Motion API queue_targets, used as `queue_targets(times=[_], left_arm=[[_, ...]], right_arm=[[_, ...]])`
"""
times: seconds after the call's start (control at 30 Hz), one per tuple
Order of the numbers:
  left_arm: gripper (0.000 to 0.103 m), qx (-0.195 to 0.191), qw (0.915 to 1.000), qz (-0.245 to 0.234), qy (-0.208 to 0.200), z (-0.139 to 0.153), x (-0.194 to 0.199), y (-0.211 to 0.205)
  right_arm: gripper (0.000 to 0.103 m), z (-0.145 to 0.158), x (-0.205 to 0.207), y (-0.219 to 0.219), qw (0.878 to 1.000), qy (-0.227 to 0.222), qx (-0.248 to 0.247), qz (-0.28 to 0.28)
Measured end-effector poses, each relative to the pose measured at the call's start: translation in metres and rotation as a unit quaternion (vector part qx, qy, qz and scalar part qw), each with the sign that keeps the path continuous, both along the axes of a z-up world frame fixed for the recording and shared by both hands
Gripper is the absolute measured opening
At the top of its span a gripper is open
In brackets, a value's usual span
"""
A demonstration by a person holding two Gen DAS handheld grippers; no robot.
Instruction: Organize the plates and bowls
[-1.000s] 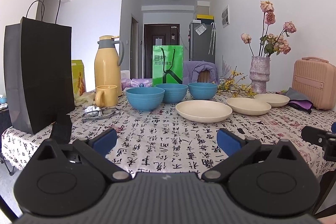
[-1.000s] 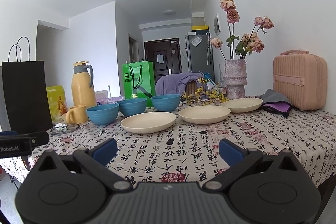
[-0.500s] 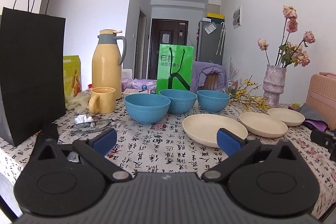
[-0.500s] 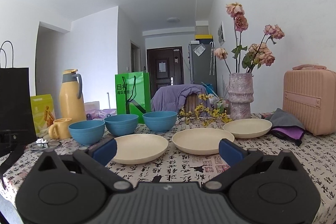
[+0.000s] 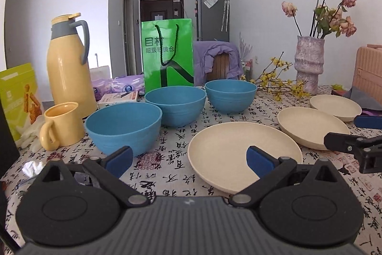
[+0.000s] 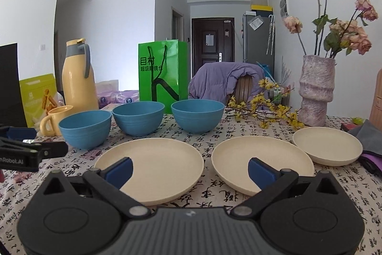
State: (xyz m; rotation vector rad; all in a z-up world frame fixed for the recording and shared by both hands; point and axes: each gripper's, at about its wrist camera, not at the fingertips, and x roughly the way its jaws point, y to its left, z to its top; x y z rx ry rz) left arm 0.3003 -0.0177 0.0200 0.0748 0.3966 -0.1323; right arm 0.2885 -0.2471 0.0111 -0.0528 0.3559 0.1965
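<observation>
The desk (image 6: 274, 185) wears a white cloth printed with black calligraphy. On it three blue bowls (image 6: 144, 120) stand in a row, and on their near side lie three cream plates (image 6: 152, 165), apart from one another. Toward the left edge stand a yellow mug (image 5: 61, 126) and a yellow thermos jug (image 5: 69, 68). A green paper bag (image 6: 162, 74) stands behind the bowls. A mottled vase (image 6: 315, 90) stands toward the far right, yellow blossom twigs (image 6: 267, 110) lying beside it.
</observation>
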Motion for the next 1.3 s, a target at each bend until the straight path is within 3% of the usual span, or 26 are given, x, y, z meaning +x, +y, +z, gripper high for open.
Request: queue_targets(times=[0.1, 0.23, 0.33, 0.43, 0.5, 0.53, 0.73, 0.87, 0.9, 1.3], left_arm=[[0.103, 0.001, 0.9996, 0.002, 0.03, -0.007, 0.032, -0.002], [0.103, 0.014, 0.9991, -0.009, 0.04, -0.014, 0.062, -0.008], [0.103, 0.013, 0.9979, -0.012, 0.063, -0.024, 0.083, -0.011], [0.09, 0.007, 0.9965, -0.01, 0.083, -0.033, 0.1, -0.011], [0.077, 0.006, 0.9953, -0.01, 0.097, -0.039, 0.109, -0.012], [0.073, 0.006, 0.9945, -0.01, 0.104, -0.041, 0.112, -0.012], [0.054, -0.003, 0.9908, 0.0, 0.135, -0.055, 0.124, -0.011], [0.023, -0.022, 0.9901, -0.015, 0.138, -0.056, 0.126, -0.007], [0.02, -0.023, 0.99, -0.012, 0.139, -0.055, 0.126, -0.007], [0.013, -0.022, 0.9902, -0.006, 0.138, -0.042, 0.11, -0.003]], right_arm=[[0.101, -0.006, 0.032, 0.006, 1.0, 0.017, -0.006, 0.005], [0.098, -0.013, 0.062, 0.005, 0.999, 0.036, 0.001, -0.004], [0.089, -0.02, 0.084, 0.001, 0.997, 0.074, 0.024, -0.003], [0.075, -0.027, 0.098, 0.004, 0.995, 0.091, 0.028, 0.001], [0.052, -0.032, 0.103, 0.007, 0.995, 0.101, 0.026, 0.004], [0.047, -0.034, 0.106, 0.007, 0.994, 0.106, 0.027, 0.007], [0.035, -0.046, 0.119, 0.003, 0.991, 0.127, 0.035, -0.003], [0.016, -0.052, 0.123, 0.002, 0.99, 0.134, 0.033, -0.013], [0.01, -0.053, 0.124, 0.001, 0.99, 0.135, 0.032, -0.017], [0.008, -0.041, 0.114, 0.002, 0.991, 0.127, 0.03, -0.024]])
